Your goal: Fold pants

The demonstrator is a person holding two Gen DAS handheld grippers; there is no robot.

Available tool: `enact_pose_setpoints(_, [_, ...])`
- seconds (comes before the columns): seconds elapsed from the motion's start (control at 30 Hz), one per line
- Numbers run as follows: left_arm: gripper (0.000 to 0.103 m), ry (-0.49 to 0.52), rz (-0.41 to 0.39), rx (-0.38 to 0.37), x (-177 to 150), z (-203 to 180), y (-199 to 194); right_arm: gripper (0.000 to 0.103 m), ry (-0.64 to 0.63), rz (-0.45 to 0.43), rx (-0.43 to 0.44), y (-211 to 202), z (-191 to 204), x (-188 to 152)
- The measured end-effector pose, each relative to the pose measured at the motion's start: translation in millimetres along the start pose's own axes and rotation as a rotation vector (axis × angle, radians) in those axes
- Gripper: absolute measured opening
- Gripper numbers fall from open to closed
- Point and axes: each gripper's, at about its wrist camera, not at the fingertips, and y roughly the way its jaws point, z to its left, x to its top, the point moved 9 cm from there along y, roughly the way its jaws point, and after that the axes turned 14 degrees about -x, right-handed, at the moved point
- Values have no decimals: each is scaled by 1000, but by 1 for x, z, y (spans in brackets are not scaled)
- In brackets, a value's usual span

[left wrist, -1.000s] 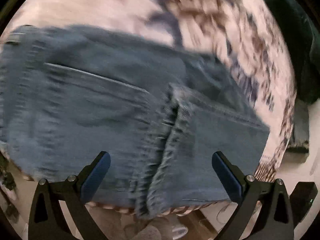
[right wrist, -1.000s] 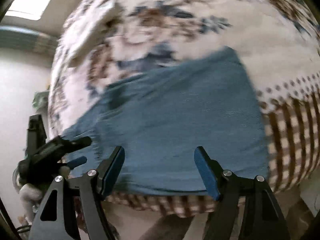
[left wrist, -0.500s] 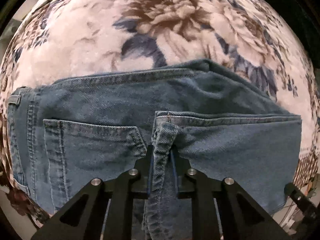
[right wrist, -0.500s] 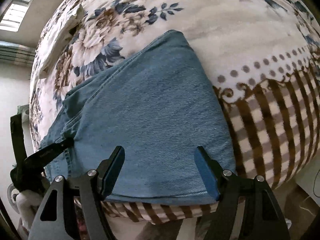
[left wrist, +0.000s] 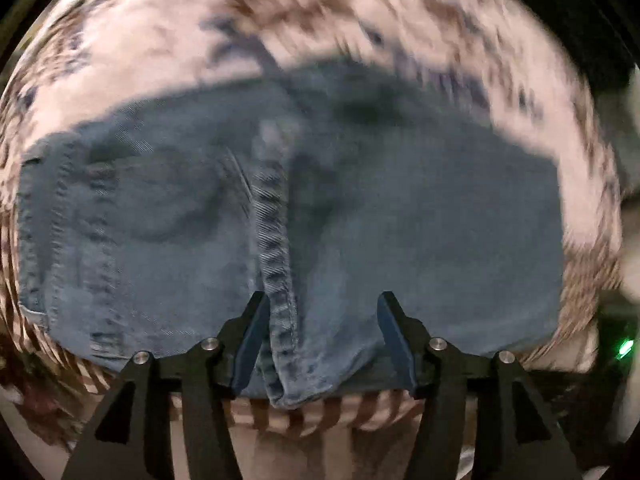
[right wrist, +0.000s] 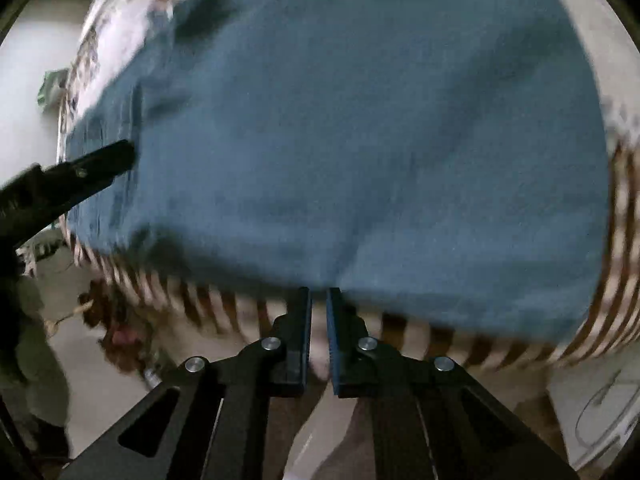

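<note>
The blue jeans (left wrist: 360, 220) lie folded on a floral blanket (left wrist: 160, 40), near its striped front edge. In the left wrist view my left gripper (left wrist: 318, 312) is open, its fingers either side of a thick denim seam (left wrist: 276, 240) at the front edge. In the right wrist view the jeans (right wrist: 360, 120) fill most of the frame. My right gripper (right wrist: 319, 300) is nearly shut at the front edge of the denim; whether cloth lies between the pads is hidden. The left gripper shows at the left (right wrist: 80, 176).
The blanket's brown striped border (right wrist: 520, 340) hangs over the bed edge. Pale floor (right wrist: 580, 400) lies below it. Some clutter (right wrist: 108, 320) sits on the floor at the left. Both views are motion-blurred.
My left gripper, shut on the seam half a second ago, has opened. My right gripper has closed from wide open and moved close to the front edge of the jeans.
</note>
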Motion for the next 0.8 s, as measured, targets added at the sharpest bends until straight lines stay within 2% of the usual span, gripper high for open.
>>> enact_pose_setpoints(0.07, [53, 28, 27, 39, -10, 9, 12, 9, 4, 43, -35, 9, -10, -9])
enact_pose_setpoints(0.13, [54, 29, 47, 73, -17, 23, 16, 9, 11, 45, -6, 0, -13, -13])
enact_pose_setpoints(0.27, [56, -41, 32, 20, -23, 41, 6, 10, 11, 8, 17, -23, -17, -9])
enact_pose_setpoints(0.33, [56, -130, -31, -23, -19, 50, -14, 26, 16, -13, 2, -30, -17, -3])
enact_pose_setpoints(0.37, [56, -182, -73, -50, -19, 57, -26, 50, 30, -34, -26, -34, -18, 4])
enact_pose_setpoints(0.4, [61, -254, -126, -84, -20, 68, -42, 69, 43, -54, -40, -38, -18, 9])
enact_pose_setpoints(0.43, [68, -319, -180, -105, -20, 82, -58, 73, 49, -73, -46, -42, -15, 14])
enact_pose_setpoints(0.47, [91, -369, -223, -111, -21, 95, -70, 74, 49, -95, -57, -47, -11, 20])
enact_pose_setpoints(0.5, [103, -435, -279, -108, -24, 115, -86, 74, 48, -117, -68, -53, -5, 26])
enact_pose_setpoints(0.6, [103, -664, -435, -134, -49, 174, -117, 74, 79, -148, -53, -66, 15, 41])
enact_pose_setpoints(0.73, [99, -1049, -583, -231, -105, 259, -109, 74, 83, -116, -47, -66, 42, 59])
enact_pose_setpoints(0.77, [90, -1096, -585, -243, -110, 268, -98, 74, 75, -114, -54, -66, 49, 64])
enact_pose_setpoints(0.8, [74, -1125, -579, -262, -111, 278, -85, 74, 68, -114, -61, -65, 54, 67])
